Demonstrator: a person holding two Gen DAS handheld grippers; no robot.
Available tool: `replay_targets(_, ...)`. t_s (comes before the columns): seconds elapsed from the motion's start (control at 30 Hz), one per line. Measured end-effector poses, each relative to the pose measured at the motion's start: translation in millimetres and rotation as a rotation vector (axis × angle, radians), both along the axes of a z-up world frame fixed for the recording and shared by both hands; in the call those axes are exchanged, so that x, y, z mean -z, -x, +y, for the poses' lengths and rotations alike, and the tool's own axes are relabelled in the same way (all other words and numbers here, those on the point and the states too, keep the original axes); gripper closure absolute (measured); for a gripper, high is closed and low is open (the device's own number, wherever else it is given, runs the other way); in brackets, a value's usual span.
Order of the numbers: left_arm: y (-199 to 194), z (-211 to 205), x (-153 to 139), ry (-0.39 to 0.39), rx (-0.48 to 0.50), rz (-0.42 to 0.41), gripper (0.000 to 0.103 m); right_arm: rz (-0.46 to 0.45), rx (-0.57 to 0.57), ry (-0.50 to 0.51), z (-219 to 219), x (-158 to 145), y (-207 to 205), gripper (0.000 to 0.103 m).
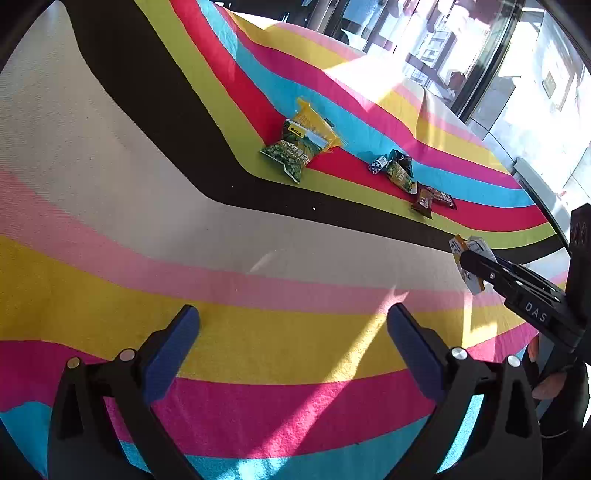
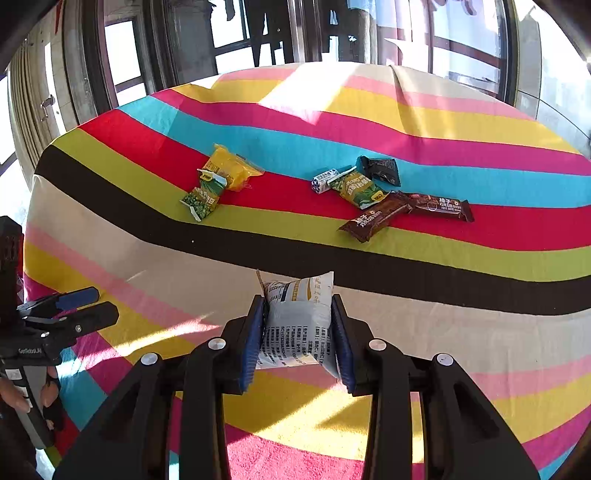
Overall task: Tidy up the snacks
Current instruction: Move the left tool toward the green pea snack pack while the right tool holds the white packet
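Observation:
My right gripper point(image 2: 298, 306) is shut on a white snack packet point(image 2: 297, 321) with printed text, held above the striped cloth; it also shows in the left wrist view point(image 1: 468, 258). My left gripper point(image 1: 293, 319) is open and empty over the yellow stripe, and shows at the left of the right wrist view point(image 2: 92, 304). On the red stripe lie a yellow packet point(image 2: 231, 168) over a green pea packet point(image 2: 201, 201), a blue-white packet point(image 2: 323, 181), a green packet point(image 2: 356, 188), a black packet point(image 2: 380, 168) and two brown bars point(image 2: 376, 218) point(image 2: 441, 206).
The table is covered by a striped cloth point(image 2: 406, 122) in several colours, with a black band point(image 2: 332, 262) across the middle. Windows and dark frames point(image 2: 258, 33) stand behind the far edge. Sunlight patches fall on the cloth.

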State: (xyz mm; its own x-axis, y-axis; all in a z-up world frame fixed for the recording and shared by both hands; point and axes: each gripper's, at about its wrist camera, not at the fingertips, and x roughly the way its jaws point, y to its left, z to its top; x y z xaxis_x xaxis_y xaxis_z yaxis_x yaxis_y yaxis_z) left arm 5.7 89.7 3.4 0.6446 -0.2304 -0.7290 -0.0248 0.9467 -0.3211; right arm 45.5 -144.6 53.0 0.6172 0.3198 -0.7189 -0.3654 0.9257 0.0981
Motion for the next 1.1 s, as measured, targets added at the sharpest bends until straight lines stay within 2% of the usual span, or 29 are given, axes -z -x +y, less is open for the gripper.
replay_targets(0.1, -17, -1, -2, 0.027, -0.077, 0.034, 0.002, -0.006, 0.004, -0.003, -12, 9, 21, 0.067)
replay_targets(0.23, -47, -3, -5, 0.160, -0.241, 0.057, 0.002, 0.027, -0.001, -0.042, -22, 26, 20, 0.067)
replay_targets(0.4, -100, -7, -13, 0.167, -0.399, 0.046, 0.002, 0.032, -0.009, -0.126, -33, 25, 20, 0.067)
replay_targets(0.47, -122, -6, -14, 0.142, -0.455, 0.064, 0.002, 0.048, -0.006, -0.159, -38, 26, 17, 0.067)
replay_targets(0.53, -134, 1, -5, 0.221, -0.513, 0.150, 0.002, 0.062, 0.005, -0.193, -43, 28, 14, 0.067)
replay_targets(0.6, -130, 5, -10, 0.251, -0.611, 0.119, 0.002, 0.076, 0.018, -0.226, -48, 29, 13, 0.067)
replay_targets(0.67, -133, 9, -10, 0.281, -0.698, 0.131, 0.002, 0.082, 0.021, -0.254, -52, 30, 12, 0.066)
replay_targets(0.7, -139, 10, -8, 0.264, -0.732, 0.152, 0.002, 0.088, 0.020, -0.262, -53, 30, 11, 0.066)
replay_targets(0.77, -156, 4, -7, 0.155, -0.754, 0.190, 0.002, 0.095, 0.018, -0.272, -54, 31, 10, 0.066)
replay_targets(0.83, -172, -8, -6, 0.021, -0.739, 0.245, 0.002, 0.093, 0.017, -0.279, -54, 31, 10, 0.066)
replay_targets(0.9, -176, -19, -6, -0.040, -0.685, 0.250, 0.002, 0.093, 0.023, -0.292, -57, 31, 11, 0.066)
replay_targets(0.93, -176, -26, -6, -0.055, -0.624, 0.224, 0.002, 0.092, 0.027, -0.301, -58, 31, 11, 0.066)
replay_targets(1.03, -177, -66, -3, -0.210, -0.247, 0.199, 0.002, 0.091, 0.041, -0.325, -63, 31, 12, 0.065)
replay_targets(1.1, -159, -86, -5, -0.189, 0.008, 0.125, 0.002, 0.093, 0.044, -0.329, -64, 32, 11, 0.065)
